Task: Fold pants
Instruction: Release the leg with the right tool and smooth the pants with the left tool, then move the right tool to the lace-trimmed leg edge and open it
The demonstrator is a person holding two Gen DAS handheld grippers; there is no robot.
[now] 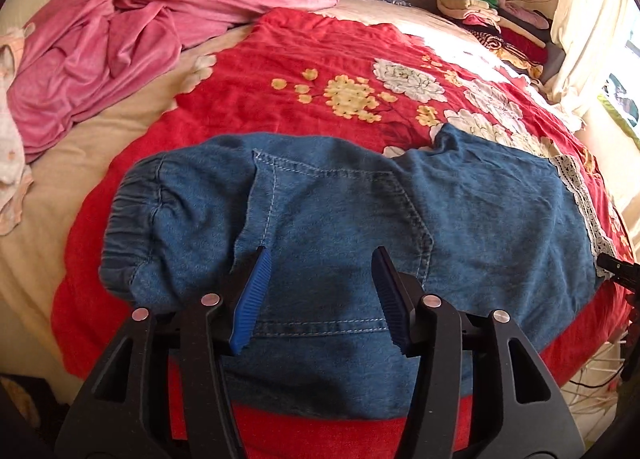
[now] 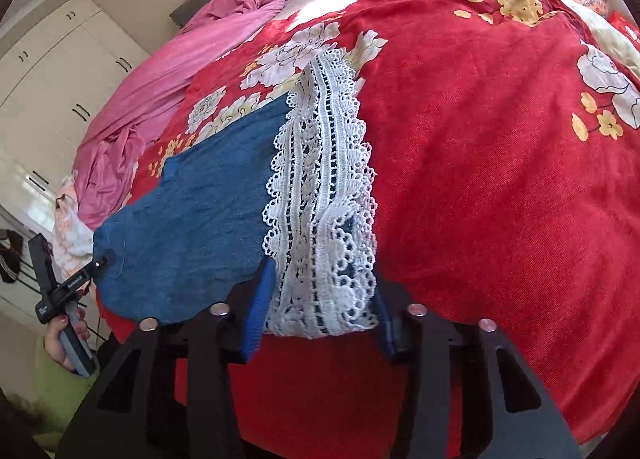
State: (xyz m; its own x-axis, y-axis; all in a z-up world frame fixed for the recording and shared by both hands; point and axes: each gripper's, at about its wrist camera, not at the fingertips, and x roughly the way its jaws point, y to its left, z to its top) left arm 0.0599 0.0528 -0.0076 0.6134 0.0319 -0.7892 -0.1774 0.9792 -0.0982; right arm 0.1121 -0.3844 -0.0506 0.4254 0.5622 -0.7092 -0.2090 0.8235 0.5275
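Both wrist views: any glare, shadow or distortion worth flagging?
Left wrist view: sunlight blows out the bedspread by the curtain; the left gripper shadows the pants. Right wrist view: strong fisheye bulge; lace hem sharp, far bed edge overexposed.

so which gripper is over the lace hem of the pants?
The right gripper: its open fingers straddle the white lace hem. The left gripper sits over the pocket near the elastic waistband.

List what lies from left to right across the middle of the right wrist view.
Wardrobe → pink blanket → jeans → lace hem → red floral blanket.
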